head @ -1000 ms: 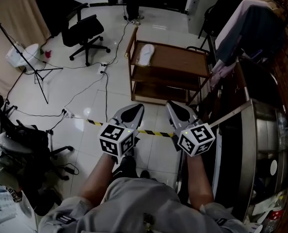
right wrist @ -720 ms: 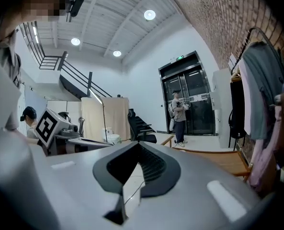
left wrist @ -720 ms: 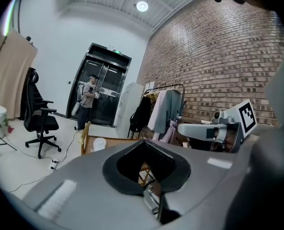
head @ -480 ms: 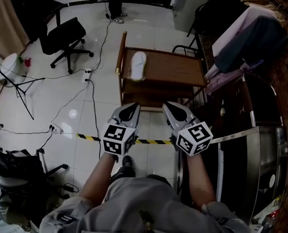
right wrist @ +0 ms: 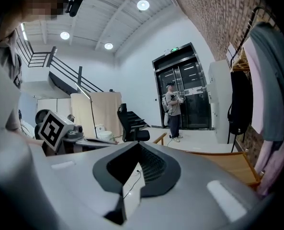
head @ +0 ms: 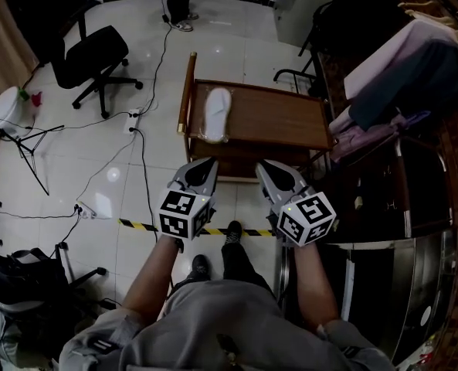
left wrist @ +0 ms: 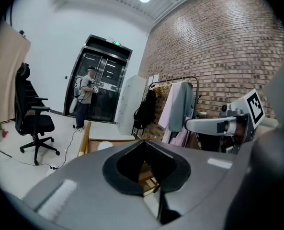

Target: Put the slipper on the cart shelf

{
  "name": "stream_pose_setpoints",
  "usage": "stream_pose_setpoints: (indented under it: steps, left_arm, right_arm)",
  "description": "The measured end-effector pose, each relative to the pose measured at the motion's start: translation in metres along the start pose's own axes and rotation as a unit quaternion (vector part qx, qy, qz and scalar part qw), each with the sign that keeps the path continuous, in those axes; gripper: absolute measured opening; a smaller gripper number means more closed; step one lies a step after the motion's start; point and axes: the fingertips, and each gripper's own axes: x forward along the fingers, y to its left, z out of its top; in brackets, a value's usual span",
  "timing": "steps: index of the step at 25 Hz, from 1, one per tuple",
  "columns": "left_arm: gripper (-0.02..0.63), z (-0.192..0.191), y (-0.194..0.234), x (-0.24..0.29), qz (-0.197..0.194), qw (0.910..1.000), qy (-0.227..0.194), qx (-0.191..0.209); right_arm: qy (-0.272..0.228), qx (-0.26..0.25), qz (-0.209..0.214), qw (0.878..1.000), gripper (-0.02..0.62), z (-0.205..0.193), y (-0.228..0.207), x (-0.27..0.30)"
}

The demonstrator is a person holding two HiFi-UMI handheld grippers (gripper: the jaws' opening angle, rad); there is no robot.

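head view: the slipper lies on the cart top shelf at its left end, long axis running straight away from the person; its toe end is unclear. left gripper view: the left gripper has its jaws together, empty. right gripper view: the right gripper is likewise closed on nothing.

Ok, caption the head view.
Left hand-held gripper and right hand-held gripper, both shut, face a brown wooden cart carrying a white slipper.

White slipper lies on the cart shelf.
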Motion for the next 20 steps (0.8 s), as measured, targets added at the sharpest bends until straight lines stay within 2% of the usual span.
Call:
stream_pose_setpoints:
  steps: [7,10,14,20]
  left_arm:
    - [0.008,0.004,0.025,0.063,0.039,0.9989,0.025,-0.005]
    - [0.008,0.006,0.038,0.085,0.063,0.9976,0.029,-0.006]
    - [0.008,0.009,0.051,0.103,0.091,0.9952,0.035,-0.010]
    - [0.008,-0.020,0.073,0.114,0.103,0.9928,0.057,-0.020]
  right_arm:
    - [-0.003,-0.019,0.028,0.999,0.000,0.008,-0.064,0.048]
    - [0.012,-0.037,0.038,0.999,0.000,0.002,-0.085,0.070]
    - [0.039,-0.044,0.060,0.996,0.000,-0.011,-0.106,0.095]
    - [0.075,-0.029,0.069,0.994,0.000,-0.050,-0.120,0.132]
